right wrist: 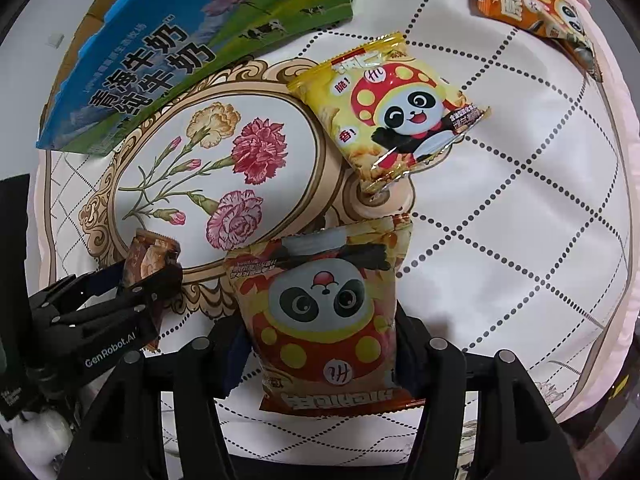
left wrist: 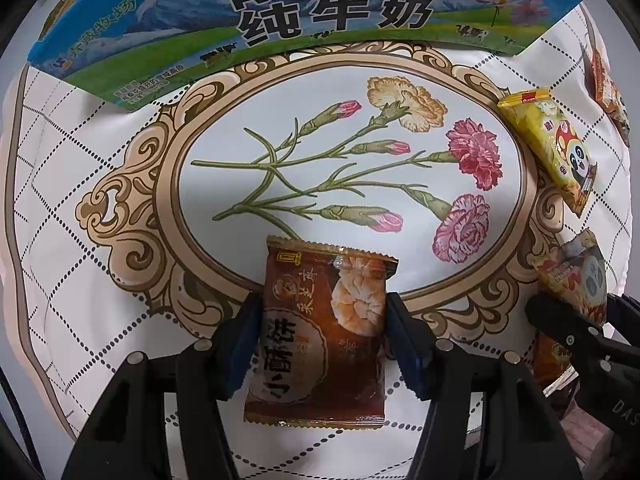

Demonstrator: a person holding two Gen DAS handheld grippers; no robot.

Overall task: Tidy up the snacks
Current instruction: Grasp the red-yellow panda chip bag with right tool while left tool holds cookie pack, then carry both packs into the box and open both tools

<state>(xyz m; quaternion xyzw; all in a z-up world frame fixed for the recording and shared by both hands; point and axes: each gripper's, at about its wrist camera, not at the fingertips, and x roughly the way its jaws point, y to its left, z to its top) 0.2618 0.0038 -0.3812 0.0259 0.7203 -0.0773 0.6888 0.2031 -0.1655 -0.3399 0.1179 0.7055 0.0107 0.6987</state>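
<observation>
My left gripper (left wrist: pixel 322 320) is shut on a brown pastry packet (left wrist: pixel 320 332), held above the flowered cloth. It also shows in the right wrist view (right wrist: pixel 150 258). My right gripper (right wrist: pixel 316 340) is shut on a red and yellow panda snack bag (right wrist: pixel 324 308), which shows at the right edge of the left wrist view (left wrist: pixel 576 280). A yellow panda snack bag (right wrist: pixel 392 108) lies on the cloth ahead of the right gripper and also appears in the left wrist view (left wrist: pixel 552 144). An orange snack bag (right wrist: pixel 532 12) lies at the far right.
A blue and green milk carton box (left wrist: pixel 280 28) stands open at the far side of the cloth, also in the right wrist view (right wrist: pixel 180 52). The quilted cloth with the flower medallion (left wrist: pixel 348 168) covers the surface. Its pink edge (right wrist: pixel 624 128) runs along the right.
</observation>
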